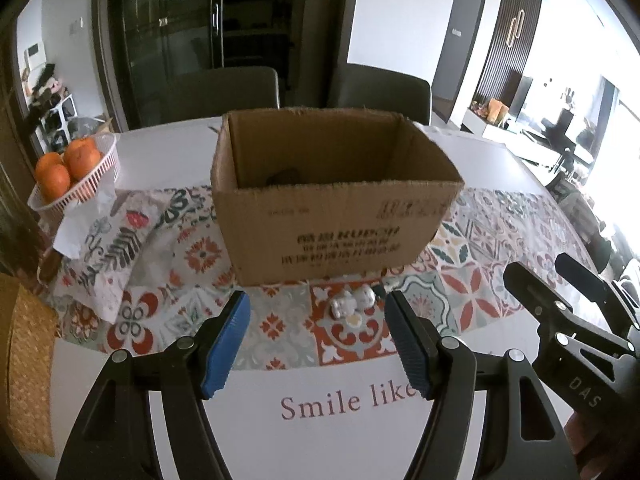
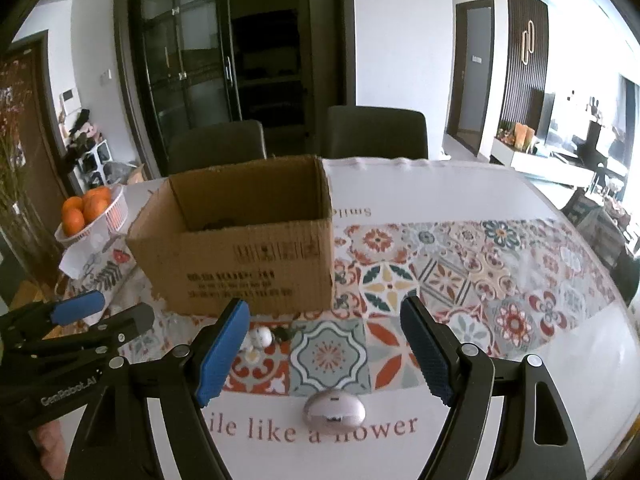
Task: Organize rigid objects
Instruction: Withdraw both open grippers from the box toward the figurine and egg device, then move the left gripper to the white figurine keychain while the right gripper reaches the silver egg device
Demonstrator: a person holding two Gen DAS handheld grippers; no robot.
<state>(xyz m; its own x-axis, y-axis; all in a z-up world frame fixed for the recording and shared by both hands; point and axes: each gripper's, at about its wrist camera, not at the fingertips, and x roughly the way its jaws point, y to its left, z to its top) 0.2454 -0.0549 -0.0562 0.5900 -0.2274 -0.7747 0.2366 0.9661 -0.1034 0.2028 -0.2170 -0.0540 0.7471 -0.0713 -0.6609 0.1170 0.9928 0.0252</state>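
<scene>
Landmark: an open cardboard box (image 1: 336, 196) stands upright on the patterned tablecloth (image 2: 480, 272) — I read it as the bin the loose things go into, which is why both my tools face it.

Left gripper (image 1: 318, 338): its blue pads stand apart with nothing between them, aimed down at the cloth just in front of the box.

Small white figurines (image 1: 352, 302): a little cluster, lying on the cloth just in front of the box's near wall, framed by the left gripper's open fingers — likely my next pick.

Right gripper (image 2: 326, 350): fingers apart too, empty, to the right of the left gripper and further back from the box.

Pale oval case (image 2: 334, 410): rests on the white strip of the cloth, further from the box than the figurines, between the right gripper's pads but untouched.

Inside the box: something dark at the bottom; I cannot tell what.

Basket of oranges (image 1: 86, 178): left of the box, well apart — not part of this job, I judge.
</scene>
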